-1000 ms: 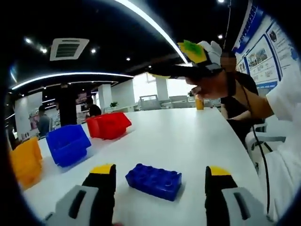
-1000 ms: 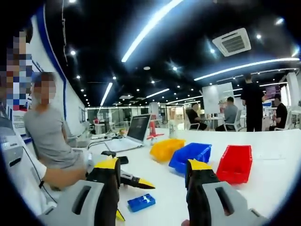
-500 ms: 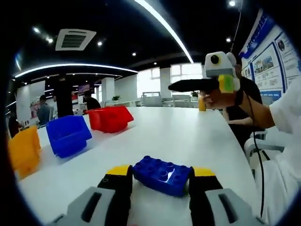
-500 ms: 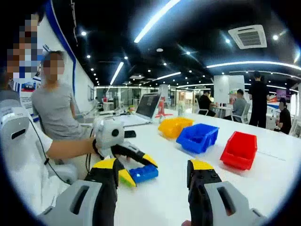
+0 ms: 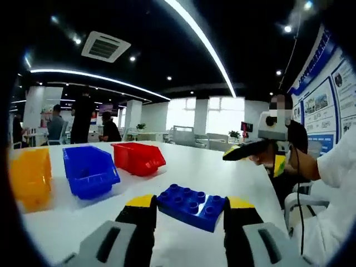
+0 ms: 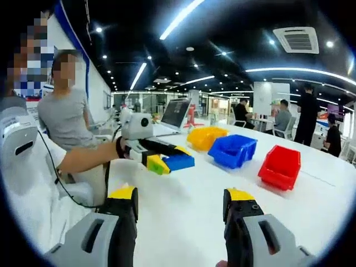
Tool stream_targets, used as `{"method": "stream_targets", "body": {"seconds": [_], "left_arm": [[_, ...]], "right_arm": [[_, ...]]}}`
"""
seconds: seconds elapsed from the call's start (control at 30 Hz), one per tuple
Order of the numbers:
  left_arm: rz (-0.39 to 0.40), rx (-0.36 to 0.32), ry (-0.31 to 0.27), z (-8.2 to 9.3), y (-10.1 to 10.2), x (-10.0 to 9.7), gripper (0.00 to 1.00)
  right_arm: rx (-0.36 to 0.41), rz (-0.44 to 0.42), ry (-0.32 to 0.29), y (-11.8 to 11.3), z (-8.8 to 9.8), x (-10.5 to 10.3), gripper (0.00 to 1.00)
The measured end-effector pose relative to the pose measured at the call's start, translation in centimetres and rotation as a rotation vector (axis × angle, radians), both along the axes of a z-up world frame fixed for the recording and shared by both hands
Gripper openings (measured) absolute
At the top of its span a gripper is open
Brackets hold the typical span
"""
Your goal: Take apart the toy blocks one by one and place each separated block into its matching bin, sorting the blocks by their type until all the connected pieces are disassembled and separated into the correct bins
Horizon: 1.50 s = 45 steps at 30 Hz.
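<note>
A blue two-by-four toy block [image 5: 192, 204] sits clamped between the yellow-tipped jaws of my left gripper [image 5: 189, 208], raised a little off the white table [image 5: 183, 167]. In the right gripper view the same left gripper [image 6: 169, 158] comes in from the left, holding the blue block [image 6: 182, 162] above the table. My right gripper [image 6: 182, 196] stands open over bare table with nothing between its jaws. It also appears in the left gripper view as the right gripper [image 5: 230, 156], hovering at the right in a person's hand.
Three bins stand in a row: yellow bin [image 5: 28, 178], blue bin [image 5: 89, 169], red bin [image 5: 138, 157]. The right gripper view shows them as yellow bin [image 6: 206, 137], blue bin [image 6: 232, 150], red bin [image 6: 280, 166]. A laptop [image 6: 175, 114] sits behind; a seated person [image 6: 67, 114] is at the left.
My left gripper closed on the blue block, which lay on the table, and lifted it. The right gripper came down lower and stayed open.
</note>
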State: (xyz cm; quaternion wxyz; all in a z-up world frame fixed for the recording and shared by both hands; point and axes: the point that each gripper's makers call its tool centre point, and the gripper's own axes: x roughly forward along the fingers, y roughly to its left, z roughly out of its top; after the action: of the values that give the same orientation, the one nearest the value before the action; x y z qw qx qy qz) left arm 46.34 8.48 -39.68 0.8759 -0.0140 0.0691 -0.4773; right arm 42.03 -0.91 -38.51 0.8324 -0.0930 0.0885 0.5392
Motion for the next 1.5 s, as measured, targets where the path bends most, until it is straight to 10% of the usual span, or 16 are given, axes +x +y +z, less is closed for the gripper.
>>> {"method": "stream_targets", "body": {"seconds": [0.47, 0.8, 0.97, 1.07, 1.5], "left_arm": [[0.315, 0.137, 0.000, 3.6, 5.1, 15.7, 0.49], [0.450, 0.215, 0.016, 2.4, 7.3, 21.9, 0.49], [0.484, 0.217, -0.010, 1.8, 7.3, 23.0, 0.50], [0.472, 0.193, -0.018, 1.6, 6.4, 23.3, 0.96], [0.474, 0.167, -0.097, 4.3, 8.9, 16.2, 0.79]], "right_arm": [[0.016, -0.056, 0.006, -0.8, 1.3, 0.3, 0.60], [0.014, -0.064, 0.012, -0.7, 1.0, 0.5, 0.59], [0.009, -0.069, 0.019, -0.8, 0.8, 0.9, 0.59], [0.008, -0.071, 0.018, -0.9, 0.7, 1.0, 0.59], [0.082, -0.198, 0.000, -3.8, 1.6, 2.3, 0.59]]}}
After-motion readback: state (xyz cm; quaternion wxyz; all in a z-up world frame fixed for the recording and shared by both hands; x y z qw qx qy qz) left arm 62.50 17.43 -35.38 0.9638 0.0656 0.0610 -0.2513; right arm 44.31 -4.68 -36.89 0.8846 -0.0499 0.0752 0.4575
